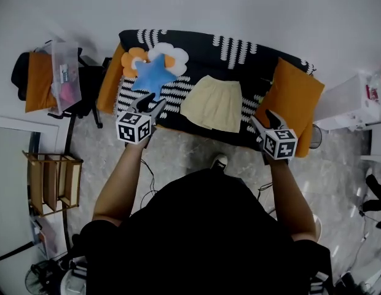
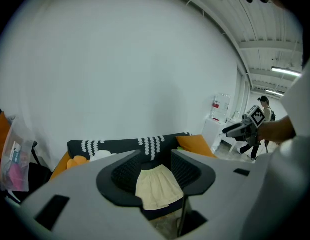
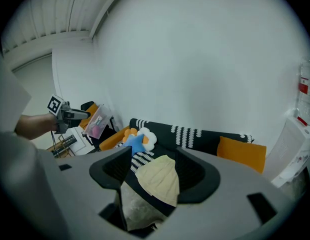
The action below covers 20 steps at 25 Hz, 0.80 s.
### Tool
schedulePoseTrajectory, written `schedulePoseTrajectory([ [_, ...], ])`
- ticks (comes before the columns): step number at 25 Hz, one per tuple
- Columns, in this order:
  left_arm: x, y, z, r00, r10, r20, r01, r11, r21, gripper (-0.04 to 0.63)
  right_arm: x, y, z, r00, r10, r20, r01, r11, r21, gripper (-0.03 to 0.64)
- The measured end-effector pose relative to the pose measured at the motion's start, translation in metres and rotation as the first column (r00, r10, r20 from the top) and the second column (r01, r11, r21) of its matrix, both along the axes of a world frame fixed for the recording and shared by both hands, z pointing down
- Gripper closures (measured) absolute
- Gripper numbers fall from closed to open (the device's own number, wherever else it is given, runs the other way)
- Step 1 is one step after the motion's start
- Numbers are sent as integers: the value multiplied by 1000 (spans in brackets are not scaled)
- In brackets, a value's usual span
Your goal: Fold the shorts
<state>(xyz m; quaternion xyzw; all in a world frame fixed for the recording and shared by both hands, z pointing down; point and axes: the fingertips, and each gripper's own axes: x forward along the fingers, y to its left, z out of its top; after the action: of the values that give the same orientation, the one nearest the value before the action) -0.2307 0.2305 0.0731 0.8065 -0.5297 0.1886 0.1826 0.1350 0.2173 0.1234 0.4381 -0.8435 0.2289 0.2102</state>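
Pale yellow shorts (image 1: 213,103) lie flat on a black sofa (image 1: 239,53) with white stripes. The shorts (image 2: 157,186) show between the left jaws in the left gripper view, far beyond them, and the shorts (image 3: 157,181) likewise in the right gripper view. My left gripper (image 1: 149,104) hovers at the sofa's front edge, left of the shorts, open and empty. My right gripper (image 1: 262,123) hovers right of the shorts by the front edge, open, nothing between its jaws.
An orange cushion (image 1: 292,97) lies at the sofa's right end. A blue star pillow (image 1: 152,74) and a flower pillow (image 1: 166,56) lie at its left. A wooden rack (image 1: 52,180) stands on the floor to the left, a white cabinet (image 1: 353,100) to the right.
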Motion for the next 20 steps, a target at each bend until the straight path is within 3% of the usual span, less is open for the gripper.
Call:
schedulePoseTrajectory([
  [11,11,-12,-7,998,-64,28,64,998,5,393,18,-44,0,998,-61,2,61,998,14,336],
  [20,-2,-18,-2,996,-94,7,94,995,9,391,9,-71,-8,998,-63,0,63,998,31,336],
])
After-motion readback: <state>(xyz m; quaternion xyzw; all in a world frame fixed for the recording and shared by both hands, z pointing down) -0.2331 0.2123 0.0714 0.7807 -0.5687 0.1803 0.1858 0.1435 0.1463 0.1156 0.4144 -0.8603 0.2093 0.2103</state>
